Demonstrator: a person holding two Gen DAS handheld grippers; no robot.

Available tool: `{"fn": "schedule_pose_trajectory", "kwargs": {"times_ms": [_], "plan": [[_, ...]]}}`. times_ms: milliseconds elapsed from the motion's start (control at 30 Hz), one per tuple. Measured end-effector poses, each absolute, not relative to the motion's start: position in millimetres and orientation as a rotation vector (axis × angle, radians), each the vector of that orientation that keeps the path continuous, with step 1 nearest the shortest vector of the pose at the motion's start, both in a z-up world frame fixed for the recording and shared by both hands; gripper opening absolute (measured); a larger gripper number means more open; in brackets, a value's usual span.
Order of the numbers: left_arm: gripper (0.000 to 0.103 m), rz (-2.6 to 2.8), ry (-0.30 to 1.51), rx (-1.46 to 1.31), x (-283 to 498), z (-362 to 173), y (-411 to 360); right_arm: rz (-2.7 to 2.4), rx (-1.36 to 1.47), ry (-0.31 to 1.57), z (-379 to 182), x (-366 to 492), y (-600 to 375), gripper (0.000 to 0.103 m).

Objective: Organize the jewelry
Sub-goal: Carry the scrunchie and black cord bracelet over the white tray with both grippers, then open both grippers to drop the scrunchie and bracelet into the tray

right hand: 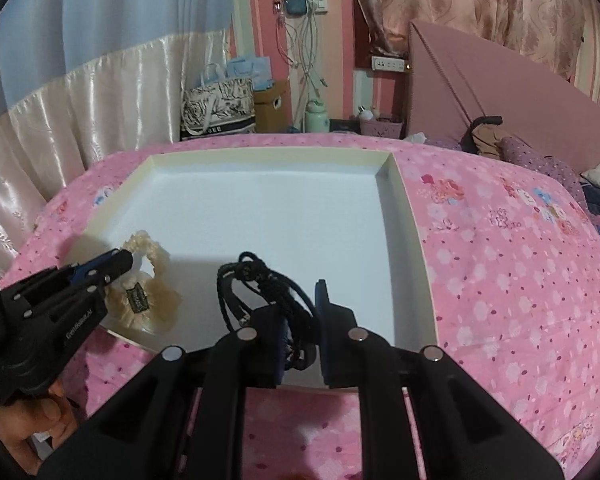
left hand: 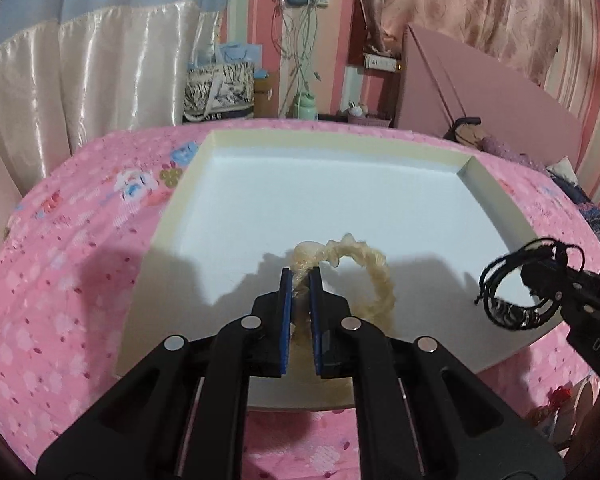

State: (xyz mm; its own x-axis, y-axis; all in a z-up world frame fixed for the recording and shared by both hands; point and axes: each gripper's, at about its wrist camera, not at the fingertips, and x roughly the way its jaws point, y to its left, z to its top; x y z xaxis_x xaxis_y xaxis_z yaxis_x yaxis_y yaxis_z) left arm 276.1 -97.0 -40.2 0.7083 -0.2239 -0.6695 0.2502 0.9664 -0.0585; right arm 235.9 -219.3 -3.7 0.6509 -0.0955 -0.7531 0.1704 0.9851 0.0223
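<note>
So the cream frilly scrunchie-style band [left hand: 364,264] was pinched tight between the blue pads of the left gripper [left hand: 301,280], hanging over the near part of the shallow white tray [left hand: 488,184], and a small dark tag [right hand: 137,301] dangled off it. Over on the right side, the black cord bracelet bundle [right hand: 256,288] was clamped in the right gripper [right hand: 300,304], its loops sticking out over the tray's near edge. Both jaws were closed down on their pieces. Tray sat on a pink flowery bedspread [right hand: 500,280]. Behind that, a patterned tote bag [right hand: 220,110], a mint green bottle [right hand: 315,118], and curtains.
</note>
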Motion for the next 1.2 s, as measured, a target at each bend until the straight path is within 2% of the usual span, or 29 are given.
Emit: {"fn": "schedule_pose_trajectory", "kwargs": {"times_ms": [833,900,933,967,1133,1200], "plan": [[0.012,-0.235,0.718,0.041,274.2,-37.6,-100.4,-0.190,0.112,0.871,-7.8,245.6,-227.4,0.014],[0.017,-0.232,0.716,0.039,274.3,-37.1,-99.6,-0.196,0.116,0.869,-7.2,245.0,-227.1,0.029],[0.020,-0.231,0.715,0.037,274.3,-36.9,-99.0,-0.197,0.119,0.865,-6.6,244.4,-227.2,0.043],[0.022,-0.229,0.715,0.033,274.5,-36.6,-98.5,-0.192,0.122,0.855,-5.2,243.3,-226.9,0.046],[0.038,-0.227,0.709,0.010,274.1,-36.3,-94.0,-0.189,0.120,0.854,-5.3,244.1,-226.0,0.046],[0.039,-0.227,0.709,0.010,274.2,-36.1,-94.0,-0.188,0.118,0.852,-5.0,244.4,-225.0,0.046]]}}
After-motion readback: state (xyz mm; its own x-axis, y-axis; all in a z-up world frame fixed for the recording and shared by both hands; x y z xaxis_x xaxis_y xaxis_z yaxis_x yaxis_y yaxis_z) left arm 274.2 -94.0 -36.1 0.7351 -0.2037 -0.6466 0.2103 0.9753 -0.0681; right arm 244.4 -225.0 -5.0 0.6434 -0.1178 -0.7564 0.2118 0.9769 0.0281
